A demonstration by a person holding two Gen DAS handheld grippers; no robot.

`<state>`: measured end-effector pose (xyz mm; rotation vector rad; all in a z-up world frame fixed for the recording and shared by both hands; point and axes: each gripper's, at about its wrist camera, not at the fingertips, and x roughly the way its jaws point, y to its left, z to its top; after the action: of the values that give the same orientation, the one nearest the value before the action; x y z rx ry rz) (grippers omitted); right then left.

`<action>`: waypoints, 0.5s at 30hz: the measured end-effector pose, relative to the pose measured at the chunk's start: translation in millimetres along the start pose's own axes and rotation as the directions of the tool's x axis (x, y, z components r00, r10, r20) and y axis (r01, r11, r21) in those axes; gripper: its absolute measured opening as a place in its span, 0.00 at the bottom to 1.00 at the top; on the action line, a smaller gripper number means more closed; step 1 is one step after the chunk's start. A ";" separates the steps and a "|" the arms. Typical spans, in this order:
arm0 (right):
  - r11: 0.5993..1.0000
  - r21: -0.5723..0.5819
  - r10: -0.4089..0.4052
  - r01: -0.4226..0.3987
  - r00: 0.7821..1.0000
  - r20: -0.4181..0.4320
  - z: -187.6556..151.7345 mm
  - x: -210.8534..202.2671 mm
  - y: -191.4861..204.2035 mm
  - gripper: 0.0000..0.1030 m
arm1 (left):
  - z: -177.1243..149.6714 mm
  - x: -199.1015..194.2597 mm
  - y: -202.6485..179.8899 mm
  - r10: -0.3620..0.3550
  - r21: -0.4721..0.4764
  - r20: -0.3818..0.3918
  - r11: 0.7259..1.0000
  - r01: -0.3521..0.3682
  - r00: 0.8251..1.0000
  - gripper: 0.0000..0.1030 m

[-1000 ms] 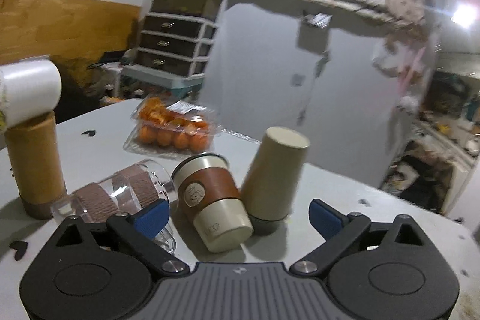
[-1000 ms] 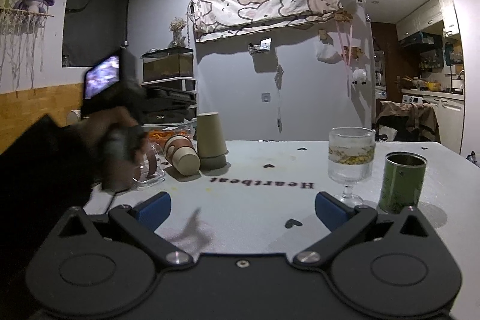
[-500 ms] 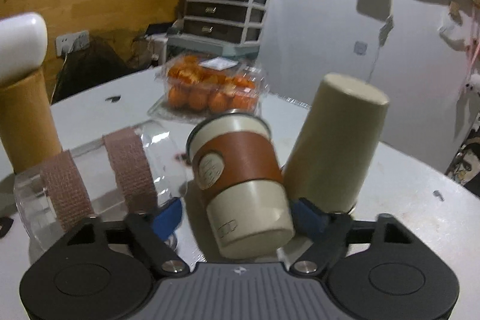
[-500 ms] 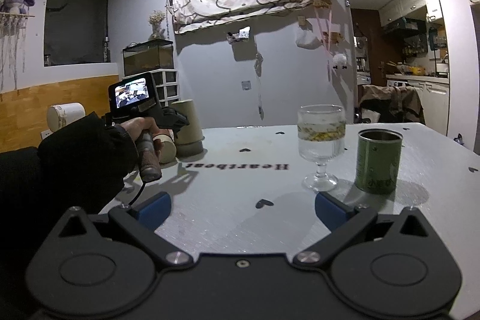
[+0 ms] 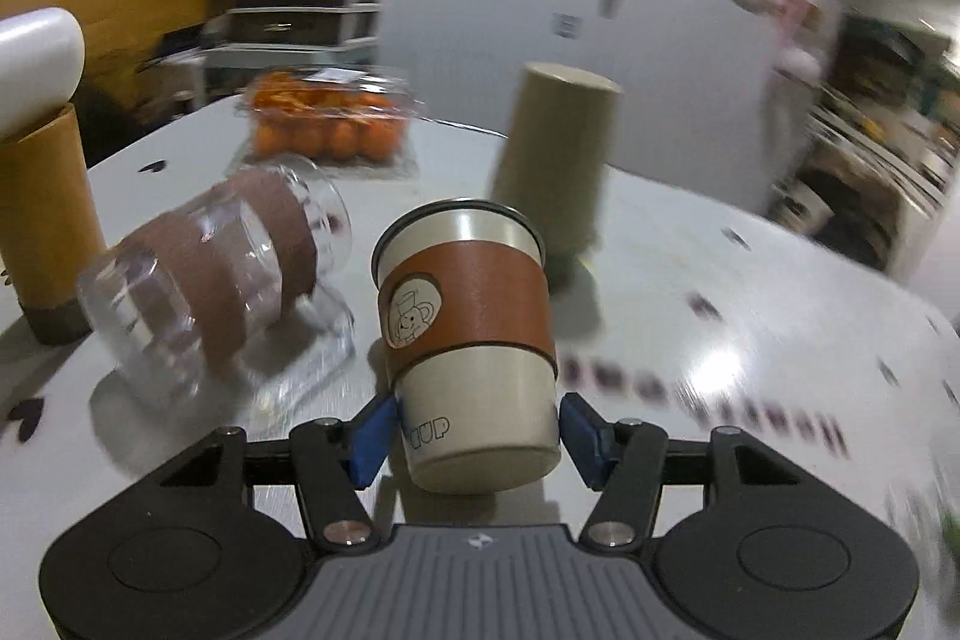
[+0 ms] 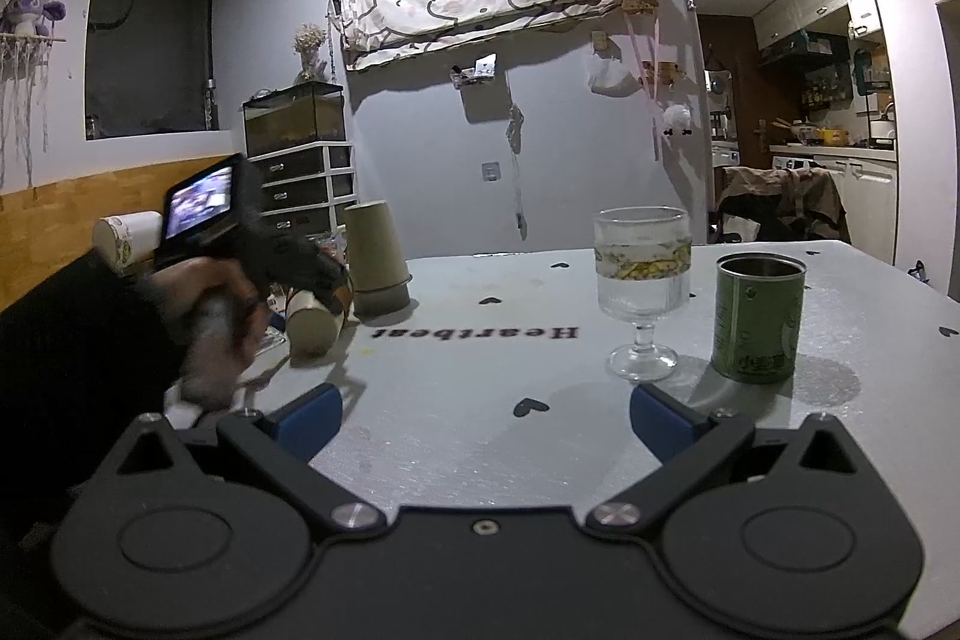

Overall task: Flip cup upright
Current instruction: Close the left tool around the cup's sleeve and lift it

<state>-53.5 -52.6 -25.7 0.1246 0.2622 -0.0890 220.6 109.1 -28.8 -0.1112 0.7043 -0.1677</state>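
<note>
Cup (image 5: 465,334), cream with a brown sleeve bearing a round cartoon emblem and the word "CUP" near its base, is recorded between the blue pads of the left gripper (image 5: 477,433), base toward the camera and rim pointing away, tilted, near the left side of the table (image 5: 750,280). Half a second earlier the pads stood just short of the cup; they are now closed in on its lower body, both appearing to touch it, and the background is smeared by motion.

Items listed left to right in the left wrist view:
- Cardboard tube (image 5: 42,232), upright at the table's left edge.
- Clear glass (image 5: 210,274) with two brown bands, lying on its side just left of the cup.
- Clear box of oranges (image 5: 327,121), toward the far edge.
- Tan cup (image 5: 555,154), inverted, just behind the held cup.

Right wrist view: right gripper (image 6: 483,427) is held with its claw spread wide and empty, unchanged from before. "Heartbeat" is printed on the table. Stemmed glass (image 6: 642,292) and green tin (image 6: 759,319), its label unreadable, stand side by side toward the right edge.
</note>
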 end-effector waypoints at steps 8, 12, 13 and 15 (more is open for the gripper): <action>1.000 -0.001 0.007 -0.007 1.000 0.009 3.0 1.3 6.6 1.00 | -56.1 -69.1 6.5 -0.165 0.160 -0.058 0.972 0.172 0.985 0.58; 1.000 0.006 0.008 -0.008 1.000 0.007 3.5 1.6 7.0 1.00 | -81.4 -96.1 3.6 -0.232 0.236 -0.077 0.941 0.244 0.970 0.58; 1.000 0.011 0.011 -0.011 1.000 0.004 3.8 2.1 6.7 1.00 | -88.5 -102.5 2.6 -0.252 0.260 -0.080 0.929 0.264 0.964 0.58; 0.999 0.032 0.024 -0.024 1.000 -0.007 5.7 4.6 5.3 1.00 | -99.6 -113.4 -0.2 -0.287 0.300 -0.088 0.906 0.300 0.954 0.58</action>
<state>-47.1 -48.4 -20.8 0.1594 0.2667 -0.0690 70.7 126.0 -32.3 0.0901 0.6926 -0.5701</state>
